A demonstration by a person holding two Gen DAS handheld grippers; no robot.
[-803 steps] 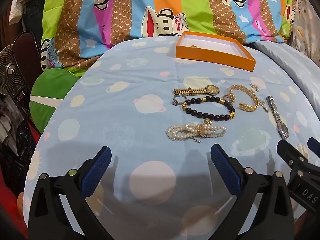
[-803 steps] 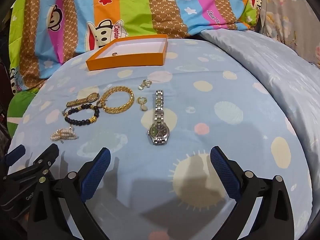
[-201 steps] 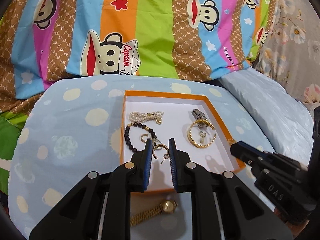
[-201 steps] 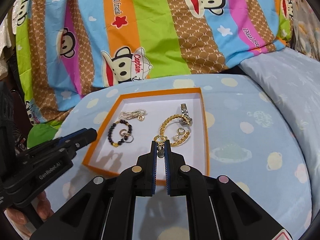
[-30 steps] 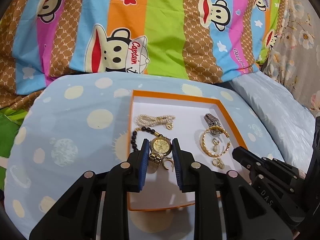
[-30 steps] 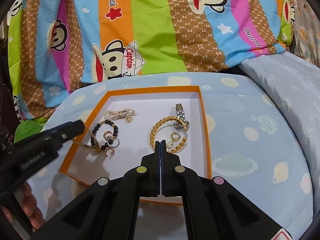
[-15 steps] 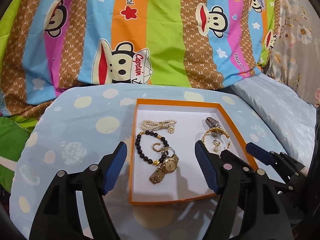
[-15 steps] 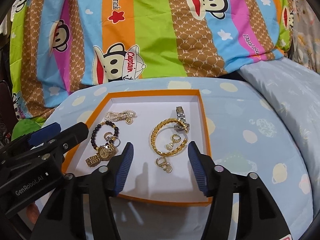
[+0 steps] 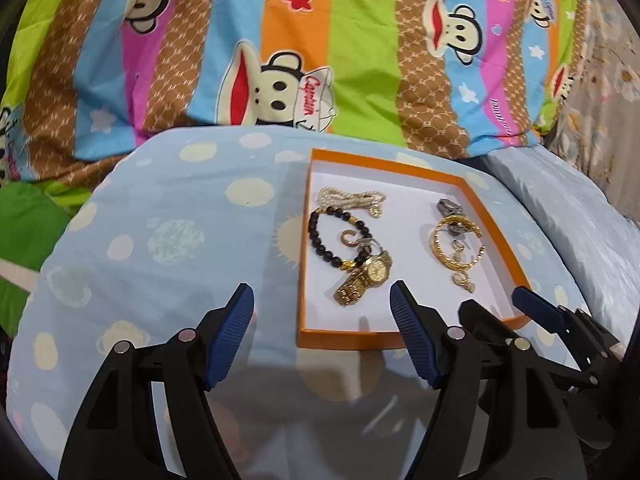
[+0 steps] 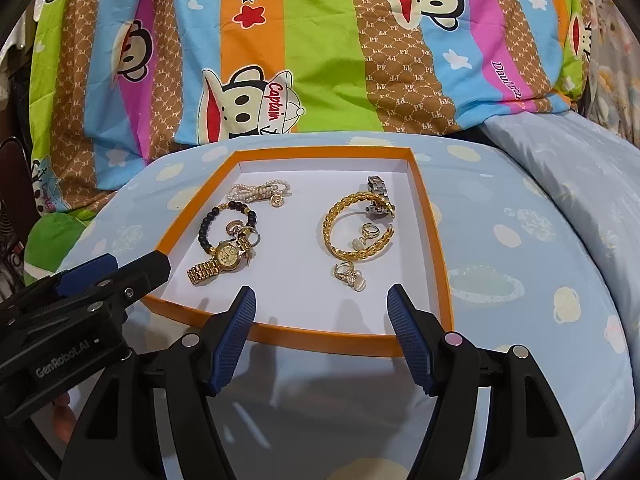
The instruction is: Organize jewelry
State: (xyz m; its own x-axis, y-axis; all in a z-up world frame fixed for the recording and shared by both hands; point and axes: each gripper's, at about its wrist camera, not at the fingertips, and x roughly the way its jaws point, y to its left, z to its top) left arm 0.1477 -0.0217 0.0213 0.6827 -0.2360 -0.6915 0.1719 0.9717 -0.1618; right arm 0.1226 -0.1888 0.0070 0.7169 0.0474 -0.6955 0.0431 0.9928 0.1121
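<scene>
Both grippers, left gripper (image 9: 322,322) and right gripper (image 10: 322,322), gape wide and empty just short of the orange tray (image 10: 434,240), where all jewelry lies, gold watch (image 10: 224,258) included, so retreating straight back avoids jostling it.

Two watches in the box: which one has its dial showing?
The gold watch, lying face-up at the near left of the orange box beside the black bead bracelet. The silver watch at the back right shows only its band, partly under the gold chain bracelet.
</scene>
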